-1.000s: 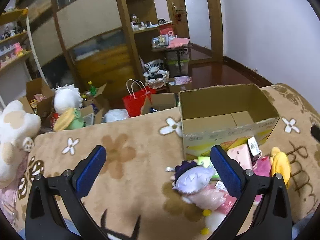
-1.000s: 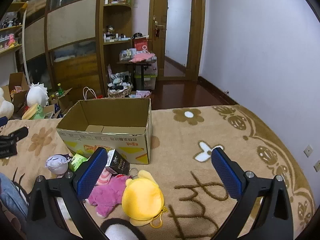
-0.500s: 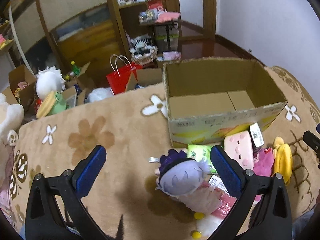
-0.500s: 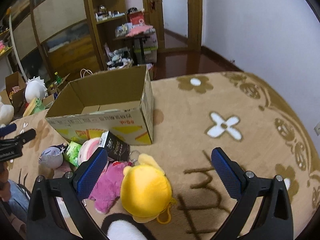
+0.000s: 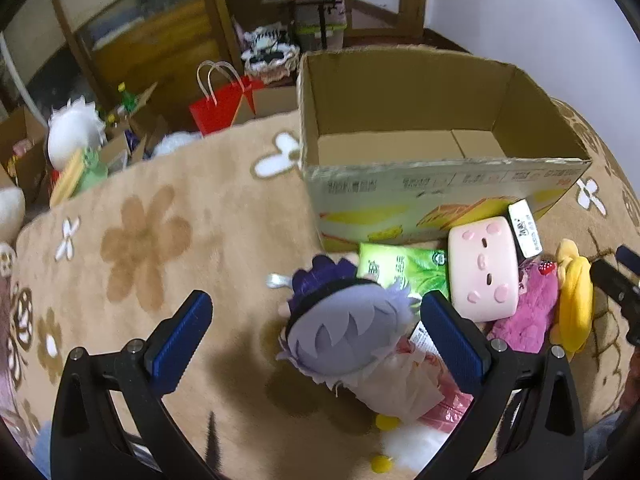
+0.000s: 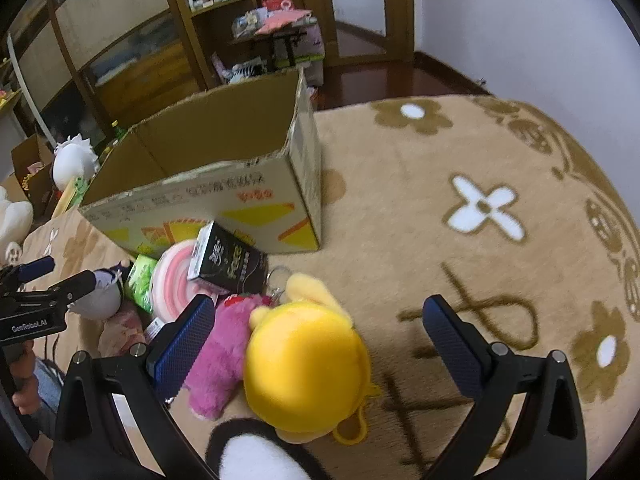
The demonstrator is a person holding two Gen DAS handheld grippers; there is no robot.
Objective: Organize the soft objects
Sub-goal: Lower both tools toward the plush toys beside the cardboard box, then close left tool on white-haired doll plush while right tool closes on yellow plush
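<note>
An open, empty cardboard box (image 5: 440,184) stands on the flowered blanket (image 5: 160,240); it also shows in the right wrist view (image 6: 224,196). Soft toys lie heaped in front of it. My left gripper (image 5: 316,332) is open just above a purple-haired plush doll (image 5: 344,336), its jaws either side of the head. Beside it lie a pink square plush (image 5: 482,276), a magenta plush (image 5: 528,312) and a yellow plush (image 5: 576,300). My right gripper (image 6: 316,336) is open over the yellow plush (image 6: 308,364), with the magenta plush (image 6: 224,360) at its left finger.
A green tissue pack (image 5: 396,268) and a black-and-white carton (image 6: 228,264) lie among the toys. A black-and-white plush (image 6: 256,456) sits at the right view's bottom edge. Beyond the bed's far edge are a red bag (image 5: 224,104), cartons, shelves and a door.
Both grippers have dropped lower and closer to the toy heap. The left now straddles the purple-haired doll, the right the yellow plush. Both stay open.
</note>
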